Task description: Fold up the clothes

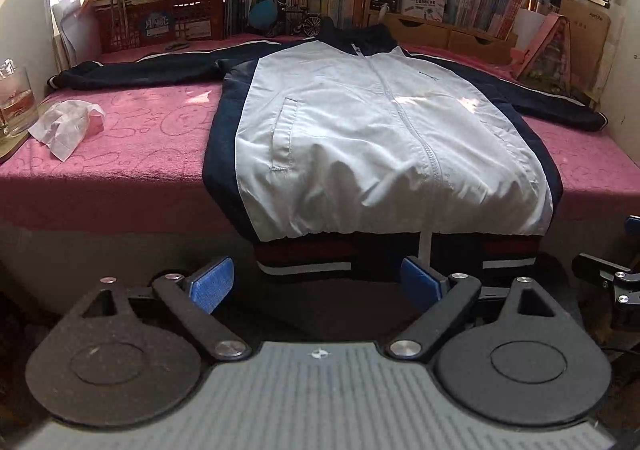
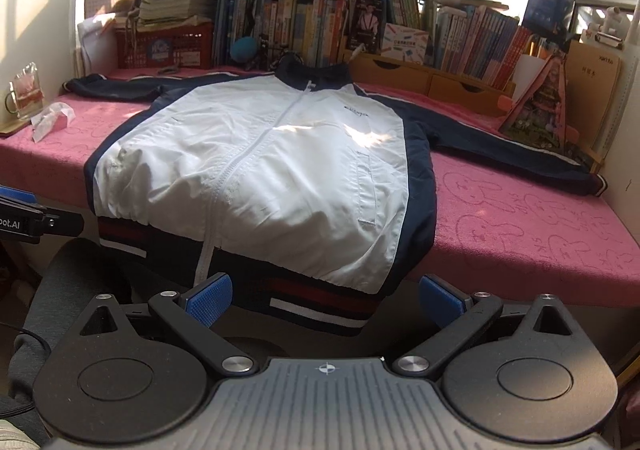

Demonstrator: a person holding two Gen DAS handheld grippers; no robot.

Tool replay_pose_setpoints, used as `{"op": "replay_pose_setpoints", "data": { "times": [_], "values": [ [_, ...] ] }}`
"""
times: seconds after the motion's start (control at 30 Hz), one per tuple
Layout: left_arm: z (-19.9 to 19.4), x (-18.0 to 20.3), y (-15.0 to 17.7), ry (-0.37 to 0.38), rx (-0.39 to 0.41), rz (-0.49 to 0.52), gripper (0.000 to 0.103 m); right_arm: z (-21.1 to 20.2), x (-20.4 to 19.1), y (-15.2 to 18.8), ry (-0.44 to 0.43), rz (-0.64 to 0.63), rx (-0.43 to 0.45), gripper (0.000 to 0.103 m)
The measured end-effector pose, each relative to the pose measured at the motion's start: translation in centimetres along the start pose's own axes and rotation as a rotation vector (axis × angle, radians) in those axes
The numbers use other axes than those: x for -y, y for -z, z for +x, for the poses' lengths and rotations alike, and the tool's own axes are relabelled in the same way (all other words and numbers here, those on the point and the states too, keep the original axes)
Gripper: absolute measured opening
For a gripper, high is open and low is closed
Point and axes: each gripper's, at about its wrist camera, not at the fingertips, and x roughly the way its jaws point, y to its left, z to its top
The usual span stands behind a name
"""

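Step in hand: Folding had not yet begun, by the look of it; the zip-up jacket (image 1: 380,138) lay flat and front-up on the pink-covered bed (image 1: 132,170), both sleeves spread to the sides, nothing doubled over.

Jacket's place: Directly ahead of both grippers, its striped hem (image 2: 312,298) hanging over the bed's near edge, just beyond the fingertips.

Left gripper (image 1: 320,282): Jaws stood wide with nothing between the blue pads (image 1: 212,278), held low and level before the hem, apart from the cloth.

Right gripper (image 2: 324,300): Likewise spread wide and empty, poised low in front of the hem's right half, not touching it as far as could be told.

Next move, as judged: Each gripper would likely need to reach outward for a sleeve or a side edge and bring it across the white front.

Surroundings: A crumpled tissue (image 1: 64,126) and a glass mug (image 1: 14,102) sat far left of the left gripper; a bookshelf (image 2: 360,26) ran behind the collar.
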Motion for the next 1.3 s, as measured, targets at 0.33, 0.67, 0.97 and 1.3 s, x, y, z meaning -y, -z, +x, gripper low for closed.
{"op": "replay_pose_setpoints", "data": {
  "times": [0.33,0.67,0.97,1.3],
  "values": [
    [-2.9,2.1,1.3,0.072,0.094,-0.032,0.101,-2.6,0.1,1.3,0.003,0.062,0.049,0.102],
    [-2.7,3.1,2.3,0.039,0.105,0.018,0.103,-1.6,-0.8,2.0,0.043,0.076,-0.01,0.103],
    [-2.1,2.4,2.9,0.022,0.077,0.0,0.103,-1.1,-1.2,2.4,0.066,0.068,-0.024,0.103],
    [-1.9,2.2,3.0,0.014,0.069,-0.005,0.103,-1.0,-1.5,2.4,0.063,0.061,-0.029,0.103]
  ]
}}
